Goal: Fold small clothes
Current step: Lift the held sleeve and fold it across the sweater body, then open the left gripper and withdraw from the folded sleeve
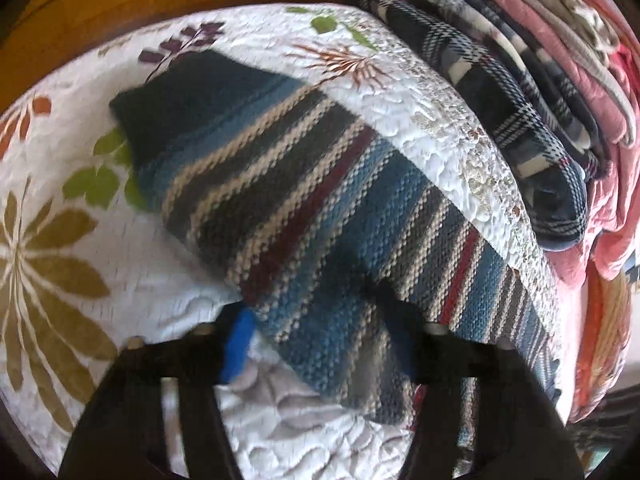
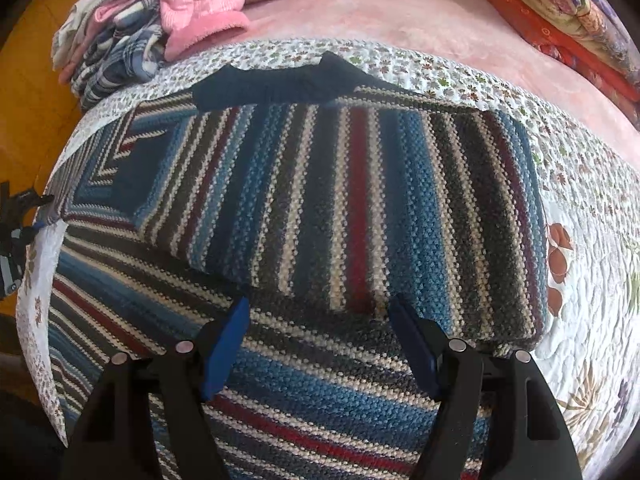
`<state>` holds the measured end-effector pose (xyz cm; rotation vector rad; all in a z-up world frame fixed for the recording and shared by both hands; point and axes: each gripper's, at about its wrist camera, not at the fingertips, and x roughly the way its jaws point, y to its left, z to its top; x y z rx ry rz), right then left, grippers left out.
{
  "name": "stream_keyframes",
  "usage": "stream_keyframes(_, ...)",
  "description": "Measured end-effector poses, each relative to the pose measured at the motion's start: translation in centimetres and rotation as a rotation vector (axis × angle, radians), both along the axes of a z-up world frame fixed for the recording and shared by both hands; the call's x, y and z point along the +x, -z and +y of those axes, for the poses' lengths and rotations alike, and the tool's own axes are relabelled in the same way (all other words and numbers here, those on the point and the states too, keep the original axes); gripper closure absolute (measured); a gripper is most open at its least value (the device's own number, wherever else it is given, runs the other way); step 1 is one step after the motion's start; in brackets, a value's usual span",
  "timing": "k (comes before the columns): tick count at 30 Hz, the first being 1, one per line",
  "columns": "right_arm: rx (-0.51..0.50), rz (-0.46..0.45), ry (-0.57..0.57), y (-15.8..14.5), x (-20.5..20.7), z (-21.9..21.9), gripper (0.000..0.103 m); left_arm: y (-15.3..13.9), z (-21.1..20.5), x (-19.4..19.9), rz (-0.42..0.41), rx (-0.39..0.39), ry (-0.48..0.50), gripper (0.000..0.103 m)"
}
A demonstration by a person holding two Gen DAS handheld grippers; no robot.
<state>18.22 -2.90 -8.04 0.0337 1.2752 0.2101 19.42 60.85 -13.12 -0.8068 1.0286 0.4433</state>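
We see the striped sweater spread on the quilt straight ahead of the right tongs. Their blue-tipped fingers stand wide apart just above the knit, with nothing between them. One folded panel of the sweater lies just beyond the tips; the layer under it runs down beneath the tongs.

In the left wrist view, a striped part of the same sweater runs slantwise from the upper left down to the left tongs. The cloth passes between the two fingers, and the right one is partly covered by the knit. The picture is blurred here, so we cannot tell whether these tongs pinch the cloth or merely straddle it.

The sweater is a coarse knit in blue, dark grey, cream and red stripes, with a plain dark blue cuff or band at its far edge. On the folded panel the stripes run away from us; on the layer below they run crosswise.

A pile of clothes, plaid and pink, sits near the far left corner of the quilt.
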Motion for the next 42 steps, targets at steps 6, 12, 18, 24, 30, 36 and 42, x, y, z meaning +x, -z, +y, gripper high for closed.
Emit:
stream_keyframes(6,-0.002,0.002,-0.001,0.1,0.1,-0.1,0.030,-1.3,0.0,0.1,-0.086,-0.028,0.002,0.088)
stream_keyframes(12,0.002,0.000,0.017,-0.1,0.3,-0.7,0.030,-5.3,-2.0,0.7,-0.189,-0.002,0.058,0.089)
stream_keyframes(18,0.012,-0.002,0.049,-0.4,0.6,-1.6,0.030,-8.7,-7.7,2.1,-0.263,-0.017,0.196,0.089)
stream_keyframes(24,0.017,-0.016,0.065,-1.0,0.9,-2.2,0.030,-9.9,-14.9,3.6,-0.295,-0.036,0.353,0.089)
stream_keyframes(30,0.017,-0.018,0.074,-1.2,1.1,-2.7,0.030,-10.4,-22.2,4.4,-0.333,-0.059,0.511,0.089)
stream_keyframes(36,0.013,-0.019,0.070,-1.2,1.2,-2.7,0.030,-9.0,-26.0,3.8,-0.315,-0.049,0.603,0.089)
stream_keyframes(42,0.003,-0.013,0.056,-1.0,1.2,-2.4,0.030,-5.8,-27.5,3.8,-0.245,-0.048,0.630,0.087)
